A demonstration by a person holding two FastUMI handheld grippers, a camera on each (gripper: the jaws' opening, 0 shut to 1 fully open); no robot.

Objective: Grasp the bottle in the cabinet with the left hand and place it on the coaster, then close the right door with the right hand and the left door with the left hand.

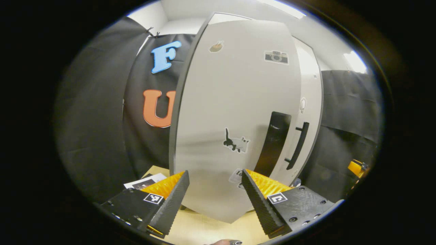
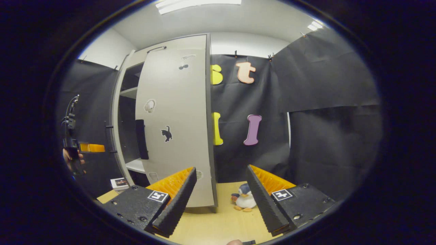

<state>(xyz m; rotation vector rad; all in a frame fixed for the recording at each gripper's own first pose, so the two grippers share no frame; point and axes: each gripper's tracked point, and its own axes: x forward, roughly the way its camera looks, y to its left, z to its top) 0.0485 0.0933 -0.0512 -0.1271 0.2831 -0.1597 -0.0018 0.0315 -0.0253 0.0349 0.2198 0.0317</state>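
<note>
The cabinet's left door (image 1: 235, 102), a white panel with stickers and a black handle (image 1: 274, 143), stands close in front of my left gripper (image 1: 214, 173). That gripper is open with nothing between its fingers. Beyond it is the right door (image 1: 308, 112) with its bar handle (image 1: 298, 146). In the right gripper view the right door (image 2: 173, 129) stands at an angle, with its handle (image 2: 141, 139) facing me. Shelves (image 2: 128, 92) show in the gap to its left. My right gripper (image 2: 221, 168) is open and holds nothing. A hand holds the left gripper (image 2: 83, 148) at the far left.
The cabinet stands on a light wooden table (image 2: 221, 221). A penguin plush (image 2: 245, 199) sits on the table to the right of the cabinet. A booklet (image 2: 119, 183) lies near the cabinet's left foot, also seen as a booklet (image 1: 146, 180) in the left gripper view.
</note>
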